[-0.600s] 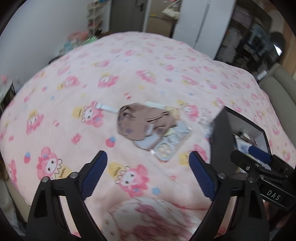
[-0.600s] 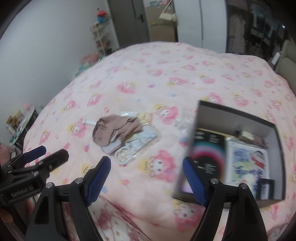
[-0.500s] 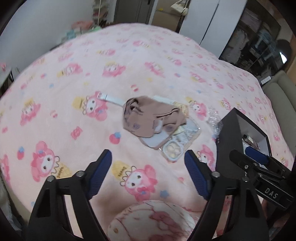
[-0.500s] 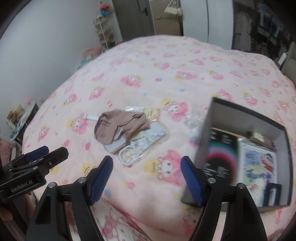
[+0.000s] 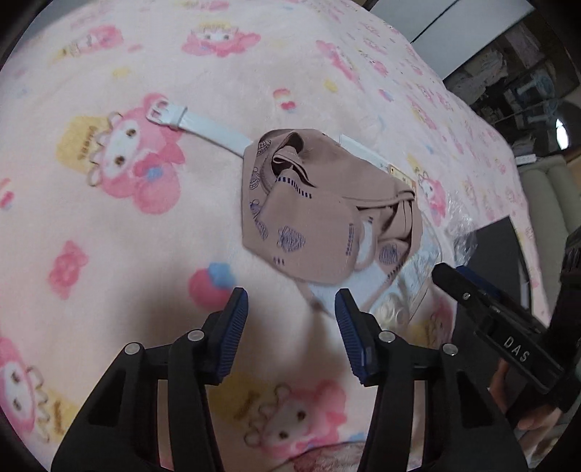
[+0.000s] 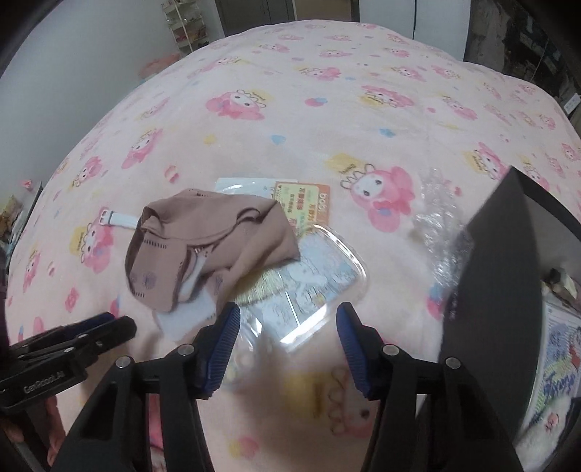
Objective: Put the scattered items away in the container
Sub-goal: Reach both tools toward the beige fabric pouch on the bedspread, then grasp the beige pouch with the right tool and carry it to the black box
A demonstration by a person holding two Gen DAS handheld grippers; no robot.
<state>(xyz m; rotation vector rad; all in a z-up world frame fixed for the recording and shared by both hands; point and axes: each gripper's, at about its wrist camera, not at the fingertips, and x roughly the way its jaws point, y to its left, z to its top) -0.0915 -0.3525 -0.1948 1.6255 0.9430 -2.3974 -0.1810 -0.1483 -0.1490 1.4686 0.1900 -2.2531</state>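
Open right tongs (image 6: 288, 339) above clear phone case (image 6: 308, 287), brown cloth (image 6: 214, 247) beside, black box (image 6: 497, 290) right

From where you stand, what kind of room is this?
Probably a bedroom: a bed under a pink cartoon-print fleece blanket, a small white shelf rack by the wall, and pale wardrobe-like doors behind.

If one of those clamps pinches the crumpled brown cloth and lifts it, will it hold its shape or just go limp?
Probably limp: the brown cloth lies in soft folds with its edges curling over. It looks thin, so likely light. It drapes over a clear phone case and a white strap, so lifting it may drag or nudge those.
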